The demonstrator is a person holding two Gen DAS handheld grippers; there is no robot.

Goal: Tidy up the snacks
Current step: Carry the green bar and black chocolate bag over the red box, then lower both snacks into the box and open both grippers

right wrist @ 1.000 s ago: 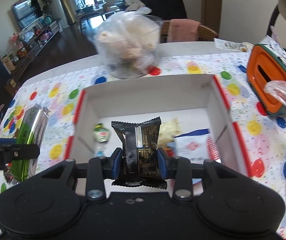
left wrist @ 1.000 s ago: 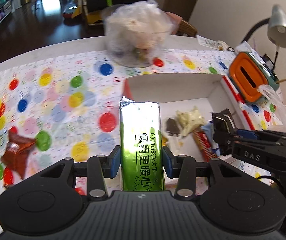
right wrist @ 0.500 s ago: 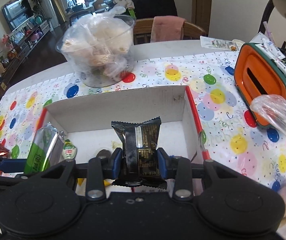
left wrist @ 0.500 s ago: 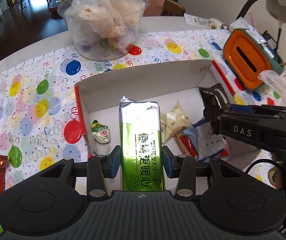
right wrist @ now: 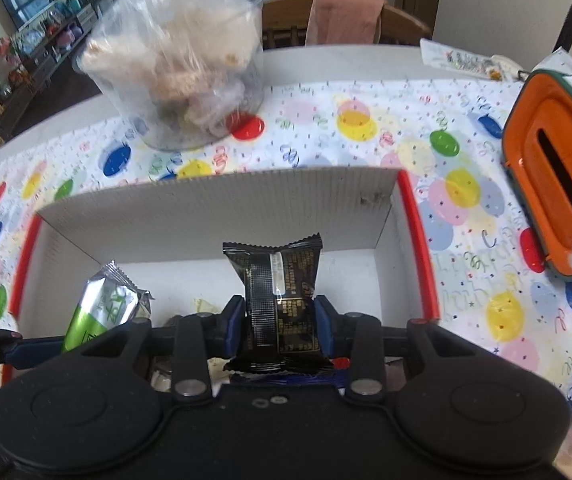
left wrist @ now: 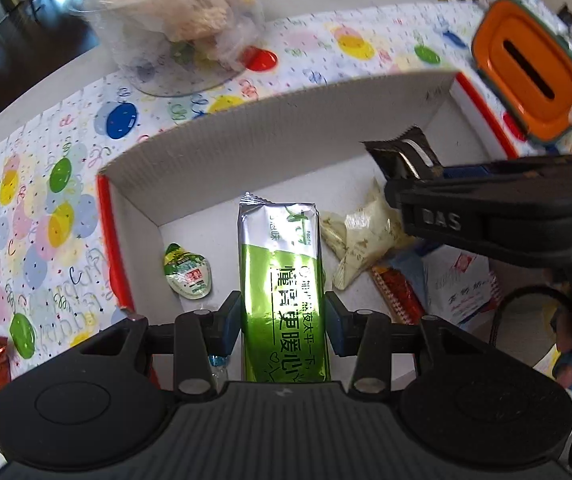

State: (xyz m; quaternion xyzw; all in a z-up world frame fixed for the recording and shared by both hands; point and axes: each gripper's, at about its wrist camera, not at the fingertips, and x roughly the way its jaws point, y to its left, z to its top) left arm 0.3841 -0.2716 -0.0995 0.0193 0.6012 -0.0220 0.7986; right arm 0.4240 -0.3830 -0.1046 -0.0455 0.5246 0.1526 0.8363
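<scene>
Left gripper (left wrist: 284,322): fingers clamped on the green snack bar (left wrist: 284,280), long axis running straight out along the fingers, tip hanging over the floor of the white box (left wrist: 286,136); right gripper (right wrist: 278,326): pinched shut on the black snack packet (right wrist: 276,296), likewise over the box interior, alongside to the right; both held above the box floor, so each release looks to be a drop straight down among the snacks lying there

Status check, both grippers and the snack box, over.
Left gripper shut on green packet. Right gripper shut on black packet. Both over white box. Loose snacks below.
</scene>
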